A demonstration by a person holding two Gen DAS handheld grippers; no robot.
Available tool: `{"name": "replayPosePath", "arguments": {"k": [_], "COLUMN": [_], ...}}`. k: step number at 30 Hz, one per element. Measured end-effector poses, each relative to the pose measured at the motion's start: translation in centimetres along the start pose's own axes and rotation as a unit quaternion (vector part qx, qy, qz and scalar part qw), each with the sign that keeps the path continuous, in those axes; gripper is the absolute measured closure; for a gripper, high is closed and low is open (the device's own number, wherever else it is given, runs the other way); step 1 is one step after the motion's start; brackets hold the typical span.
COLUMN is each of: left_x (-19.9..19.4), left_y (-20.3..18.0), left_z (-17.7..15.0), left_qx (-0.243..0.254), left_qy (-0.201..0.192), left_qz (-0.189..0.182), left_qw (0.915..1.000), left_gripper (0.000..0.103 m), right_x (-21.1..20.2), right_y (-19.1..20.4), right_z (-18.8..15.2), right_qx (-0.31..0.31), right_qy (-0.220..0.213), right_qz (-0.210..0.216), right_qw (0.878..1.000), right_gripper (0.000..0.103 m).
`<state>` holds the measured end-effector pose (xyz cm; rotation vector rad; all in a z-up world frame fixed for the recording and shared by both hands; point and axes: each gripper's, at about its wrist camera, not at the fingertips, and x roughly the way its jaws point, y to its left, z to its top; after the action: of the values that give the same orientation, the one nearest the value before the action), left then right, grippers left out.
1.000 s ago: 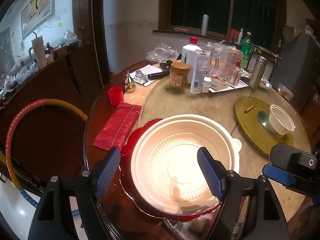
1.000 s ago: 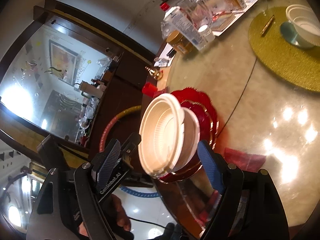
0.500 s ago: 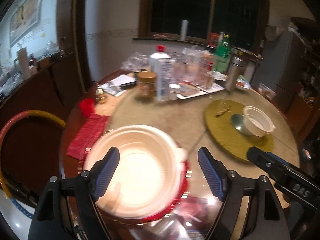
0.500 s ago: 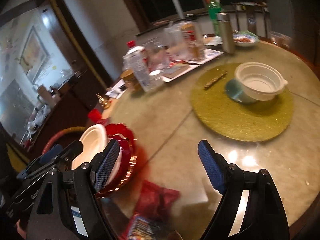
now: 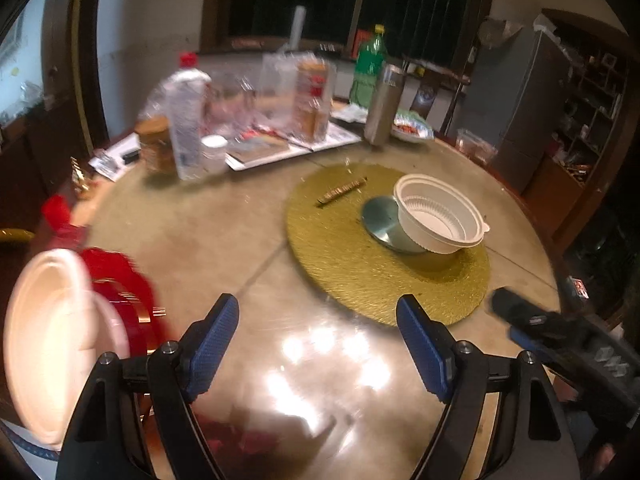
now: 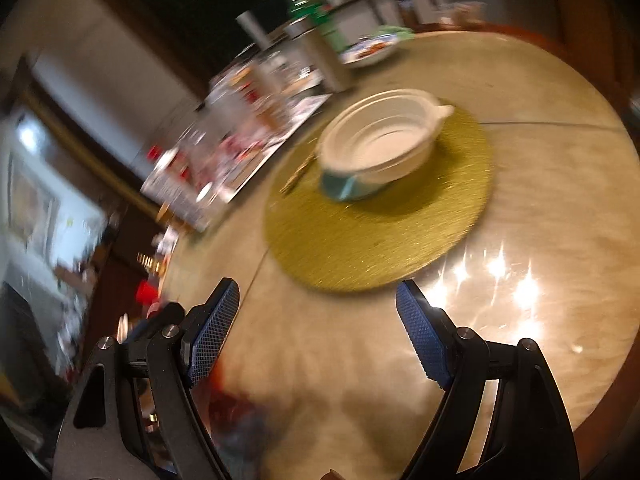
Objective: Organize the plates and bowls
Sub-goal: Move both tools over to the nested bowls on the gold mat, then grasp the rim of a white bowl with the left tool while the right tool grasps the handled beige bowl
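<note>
white bowl point(image 5: 439, 219) on gold mat point(image 5: 384, 268), both claws point(image 5: 318, 348) point(image 6: 316, 334) wide open, empty, bottle labels perhaps too blurred to read

a round table point(image 5: 224, 240) fills mid-frame, with a gold mat point(image 5: 352, 264) right of centre and a small stick point(image 5: 342, 191) on the mat's upper edge. upper left stand a clear bottle point(image 5: 185, 120), a brown jar point(image 5: 154, 148) and a tray point(image 5: 280, 146); a green bottle point(image 5: 368, 66) and steel flask point(image 5: 384, 104) stand behind.
</note>
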<state>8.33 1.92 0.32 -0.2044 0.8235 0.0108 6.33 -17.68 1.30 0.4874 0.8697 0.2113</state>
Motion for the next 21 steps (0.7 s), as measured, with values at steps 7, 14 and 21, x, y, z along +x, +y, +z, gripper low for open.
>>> {"name": "replayPosePath", "arguments": {"k": [7,14,21], "left_x": [4.6,7.7,11.2], "left_y": [-2.5,-4.3,-5.7], "left_z": [1.5,4.1,5.8], "left_qx": [-0.017,-0.039,-0.057], "left_qy": [0.035,0.03,0.037], "left_qz": [-0.005,-0.005,-0.01], "left_qw": [0.9992,0.9988,0.9977], "left_gripper": [0.022,0.022,0.022], "right_x": [-0.8,1.2,3.4], "right_y": [-4.8,-7.2,-8.8], "right_z": [3.1,5.5,8.0], "right_qx": [0.086,0.143,0.176], "right_qy": [-0.047,-0.028,-0.022], "right_qz": [0.025,0.064,0.067], "right_qw": [0.995,0.987,0.982], "right_gripper": [0.021,0.021,0.021]}}
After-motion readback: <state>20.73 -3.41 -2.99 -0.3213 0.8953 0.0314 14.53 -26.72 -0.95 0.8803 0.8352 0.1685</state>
